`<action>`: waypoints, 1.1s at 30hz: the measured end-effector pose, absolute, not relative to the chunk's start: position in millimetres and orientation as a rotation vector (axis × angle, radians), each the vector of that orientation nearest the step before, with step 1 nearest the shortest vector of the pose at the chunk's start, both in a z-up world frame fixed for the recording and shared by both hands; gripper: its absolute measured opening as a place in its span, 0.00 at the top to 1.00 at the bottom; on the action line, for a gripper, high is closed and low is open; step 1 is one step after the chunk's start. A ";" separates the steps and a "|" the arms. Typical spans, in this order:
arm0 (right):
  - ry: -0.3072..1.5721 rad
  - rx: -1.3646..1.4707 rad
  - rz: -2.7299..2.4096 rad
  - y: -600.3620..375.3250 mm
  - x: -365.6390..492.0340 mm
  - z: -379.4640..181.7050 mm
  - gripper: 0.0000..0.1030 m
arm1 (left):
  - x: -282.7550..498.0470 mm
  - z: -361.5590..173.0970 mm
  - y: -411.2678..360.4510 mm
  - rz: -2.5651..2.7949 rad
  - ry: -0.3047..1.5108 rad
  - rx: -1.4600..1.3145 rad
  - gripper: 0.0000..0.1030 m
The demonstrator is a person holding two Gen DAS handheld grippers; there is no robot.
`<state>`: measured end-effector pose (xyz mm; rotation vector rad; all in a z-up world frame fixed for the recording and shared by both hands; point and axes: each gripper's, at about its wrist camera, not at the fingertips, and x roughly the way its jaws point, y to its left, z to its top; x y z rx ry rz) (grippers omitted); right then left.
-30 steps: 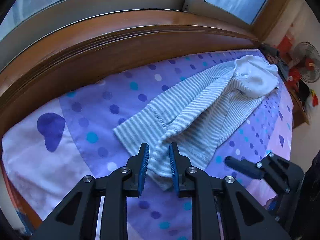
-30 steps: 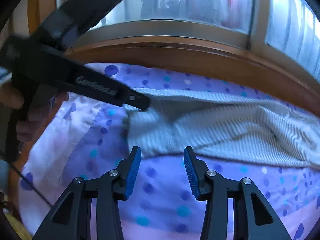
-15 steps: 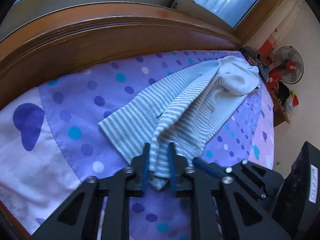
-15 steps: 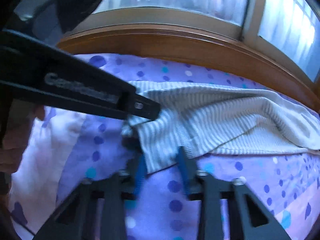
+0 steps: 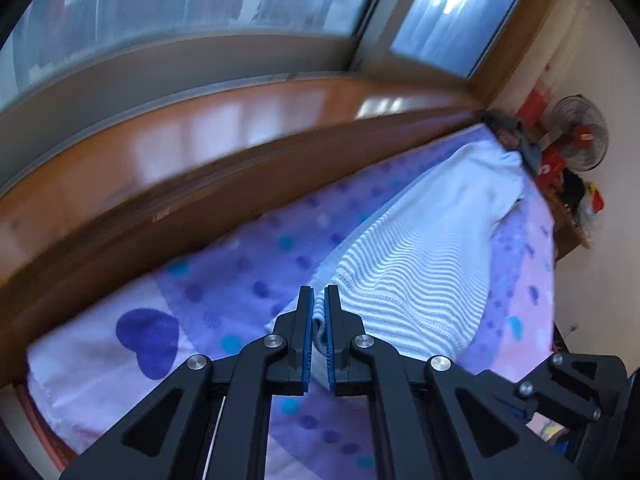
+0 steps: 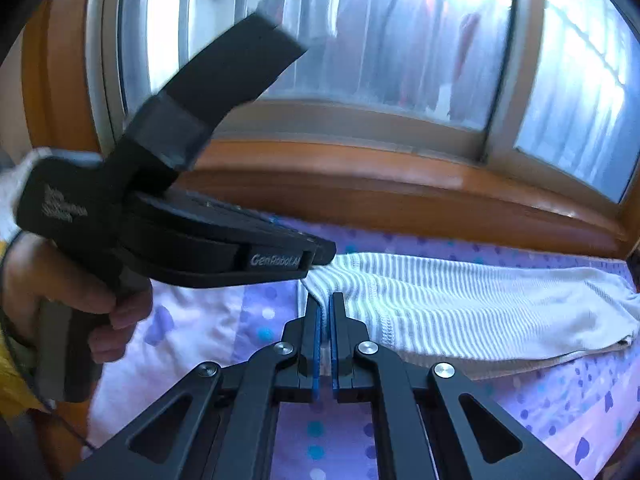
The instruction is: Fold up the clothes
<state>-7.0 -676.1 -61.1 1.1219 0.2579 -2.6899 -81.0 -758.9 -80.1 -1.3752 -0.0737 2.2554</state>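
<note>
Both pairs of tongs are clamped tight on the near end of the striped garment (image 5: 404, 280), one at each corner of its hem. The left tongs (image 5: 318, 320) have a bunched fold of the knit pinched between their blue pads; the right tongs (image 6: 325, 320) bite the other corner, jaws all but touching with only the thin edge of cloth between them. The garment itself lies stretched along the bed (image 5: 240, 280), on the purple dotted sheet beside the wooden sill, its pale far end trailing toward the fan (image 5: 580, 138). Holding the two corners side by side looks like the set-up for carrying this end over in one clean fold.
</note>
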 end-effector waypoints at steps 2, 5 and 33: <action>0.253 1.203 -2.652 -679.8 -18.2 -83.1 0.96 | -85.4 -97.3 -759.8 2.246 -0.055 -1.414 0.95; 0.268 1.275 -2.620 -683.5 -26.0 -108.5 0.96 | -86.7 -110.3 -764.2 2.234 -0.067 -1.412 0.94; -0.089 1.430 -2.779 -545.9 -40.1 -135.2 0.73 | -59.0 -119.0 -718.0 2.174 -0.072 -1.353 0.86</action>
